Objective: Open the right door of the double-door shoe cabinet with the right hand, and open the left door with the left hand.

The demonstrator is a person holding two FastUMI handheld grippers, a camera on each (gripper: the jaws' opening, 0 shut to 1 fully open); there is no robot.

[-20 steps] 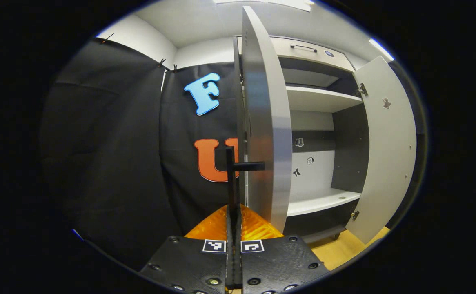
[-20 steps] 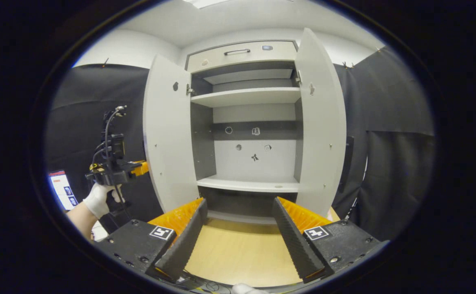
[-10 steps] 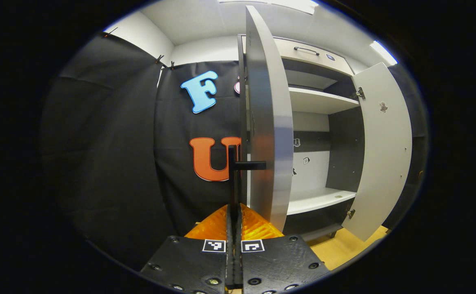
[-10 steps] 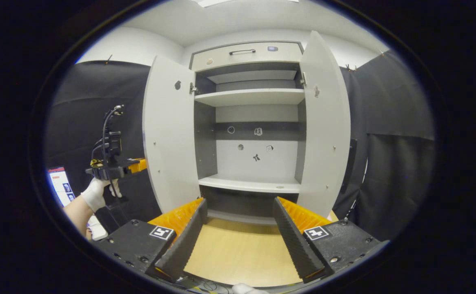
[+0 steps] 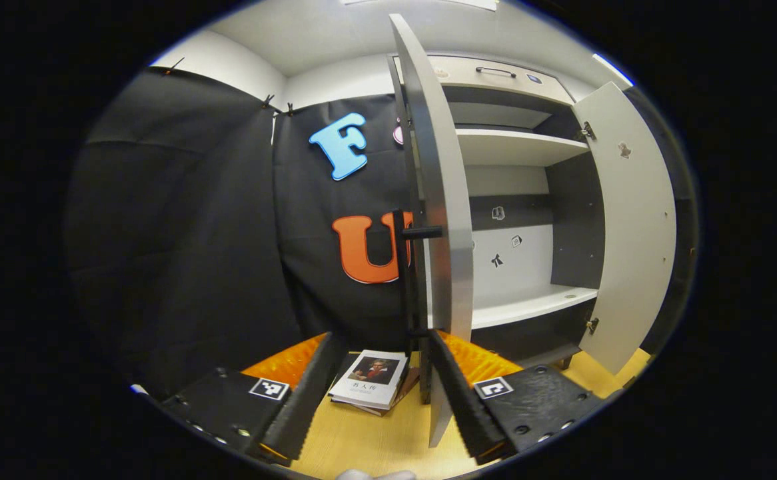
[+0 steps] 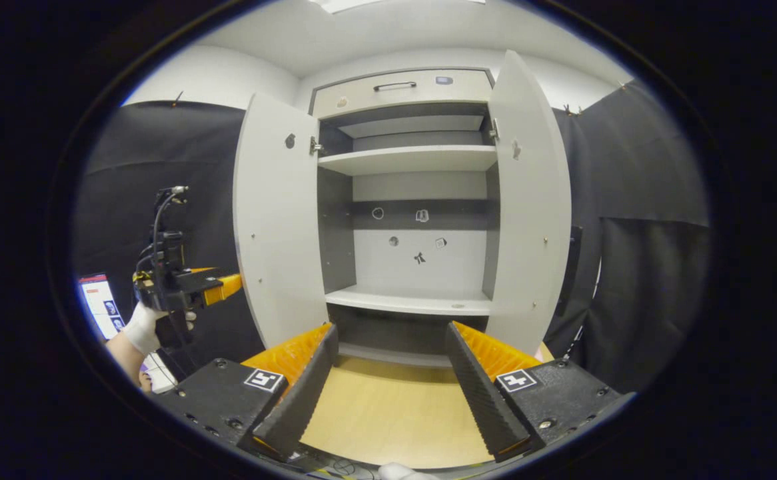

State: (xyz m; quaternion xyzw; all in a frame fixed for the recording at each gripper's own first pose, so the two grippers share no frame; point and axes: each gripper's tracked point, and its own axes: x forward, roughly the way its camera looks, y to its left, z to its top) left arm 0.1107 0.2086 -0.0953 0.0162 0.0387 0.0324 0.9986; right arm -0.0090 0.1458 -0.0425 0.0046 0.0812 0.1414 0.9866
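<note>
From my left gripper [image 5: 378,393], jaws spread and holding nothing, the left door [image 5: 442,200] stands edge-on at twelve o'clock, its upright black handle [image 5: 407,280] just ahead between the jaws. My right gripper [image 6: 392,383], jaws likewise apart, faces the shoe cabinet [image 6: 415,200] squarely, the right door [image 6: 528,213] swung wide at one o'clock, well apart.

Left view edge-on at left door [image 5: 438,200]; right view frontal, cabinet [image 6: 415,200] shared.
</note>
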